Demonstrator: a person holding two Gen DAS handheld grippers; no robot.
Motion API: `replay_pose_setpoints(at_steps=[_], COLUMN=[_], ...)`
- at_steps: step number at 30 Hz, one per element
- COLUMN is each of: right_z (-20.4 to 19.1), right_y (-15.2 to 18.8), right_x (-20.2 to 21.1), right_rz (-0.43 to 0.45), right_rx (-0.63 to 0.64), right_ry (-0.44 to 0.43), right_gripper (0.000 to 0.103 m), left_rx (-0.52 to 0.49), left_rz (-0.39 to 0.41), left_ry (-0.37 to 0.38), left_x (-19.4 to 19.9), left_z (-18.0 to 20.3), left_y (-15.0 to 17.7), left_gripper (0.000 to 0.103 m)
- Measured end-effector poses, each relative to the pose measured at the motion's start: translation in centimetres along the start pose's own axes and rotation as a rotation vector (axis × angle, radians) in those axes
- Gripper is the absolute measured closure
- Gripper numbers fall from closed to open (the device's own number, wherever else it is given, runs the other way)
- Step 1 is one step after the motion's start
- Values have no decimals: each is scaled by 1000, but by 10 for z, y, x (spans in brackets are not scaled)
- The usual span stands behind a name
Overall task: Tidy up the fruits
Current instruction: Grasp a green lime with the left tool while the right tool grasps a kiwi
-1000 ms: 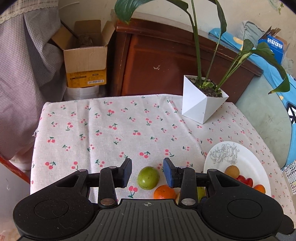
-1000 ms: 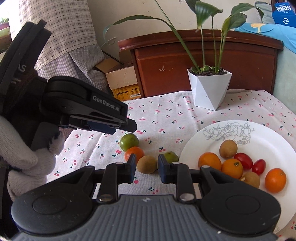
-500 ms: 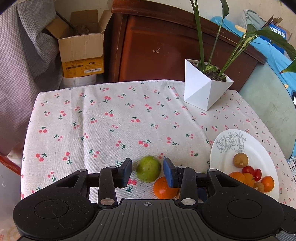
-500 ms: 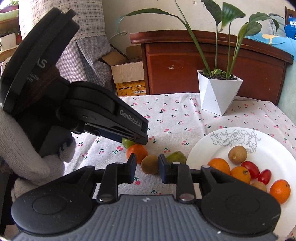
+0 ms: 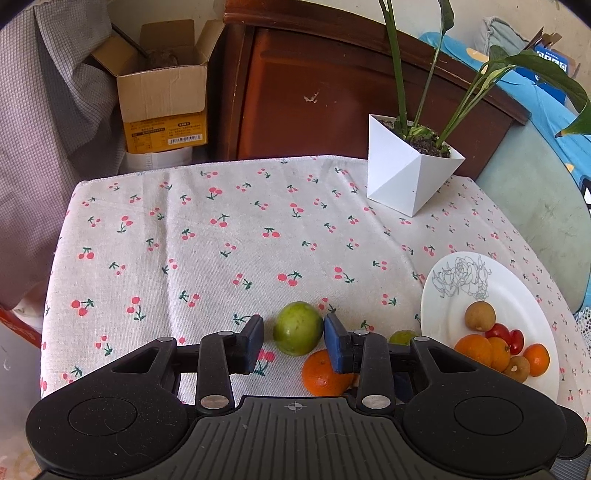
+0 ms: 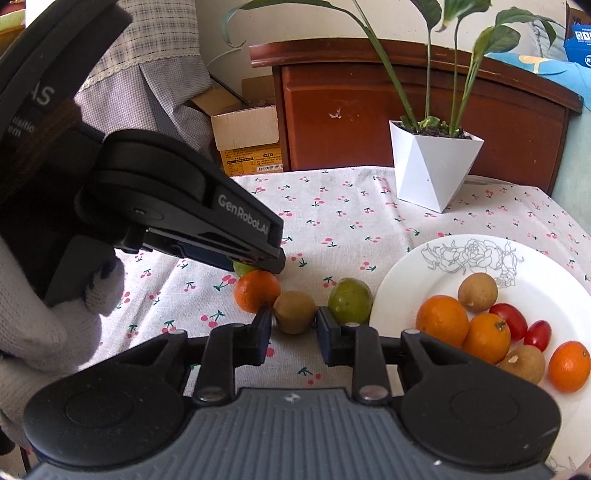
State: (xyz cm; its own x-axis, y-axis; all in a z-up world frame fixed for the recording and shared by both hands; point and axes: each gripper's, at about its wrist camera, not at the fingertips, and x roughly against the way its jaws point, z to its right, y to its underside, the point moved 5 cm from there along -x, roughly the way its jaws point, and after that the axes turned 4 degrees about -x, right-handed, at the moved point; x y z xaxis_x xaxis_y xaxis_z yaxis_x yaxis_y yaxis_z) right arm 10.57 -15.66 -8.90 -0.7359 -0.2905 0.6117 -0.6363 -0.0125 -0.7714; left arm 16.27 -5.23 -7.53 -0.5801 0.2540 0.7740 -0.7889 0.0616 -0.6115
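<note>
Both grippers have dropped closer to the fruit left of the plate (image 6: 399, 295): left gripper (image 5: 293, 341) brackets the lime (image 5: 297, 328), right gripper (image 6: 294, 326) the kiwi (image 6: 294, 311), both open, seemingly not yet gripping.

"GenRobot.AI" in grey letters on side of left gripper (image 6: 258, 266), seen in right wrist view. On black housing above it, near left edge: large "AS", end of cut-off word; smaller lettering below it too cropped to read. Cardboard box (image 5: 162, 99) far left: yellow band with barcode label, print too small to read. Blue carton (image 6: 578, 33) far right: white label, characters illegible. White plate (image 5: 517, 291): line-drawn flowers, no words.
</note>
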Motion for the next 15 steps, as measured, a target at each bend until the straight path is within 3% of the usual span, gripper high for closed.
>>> replay_pose_setpoints(at_steps=[15], right_z=[3], right_y=[1], right_x=[8], right_rz=[6], right_rx=[-30], right_ry=[-21], right_gripper=[79], left_rx=[3], left_rz=[29], left_ry=[0], left_x=[7], left_z=[0], left_y=[-1], left_gripper=[76])
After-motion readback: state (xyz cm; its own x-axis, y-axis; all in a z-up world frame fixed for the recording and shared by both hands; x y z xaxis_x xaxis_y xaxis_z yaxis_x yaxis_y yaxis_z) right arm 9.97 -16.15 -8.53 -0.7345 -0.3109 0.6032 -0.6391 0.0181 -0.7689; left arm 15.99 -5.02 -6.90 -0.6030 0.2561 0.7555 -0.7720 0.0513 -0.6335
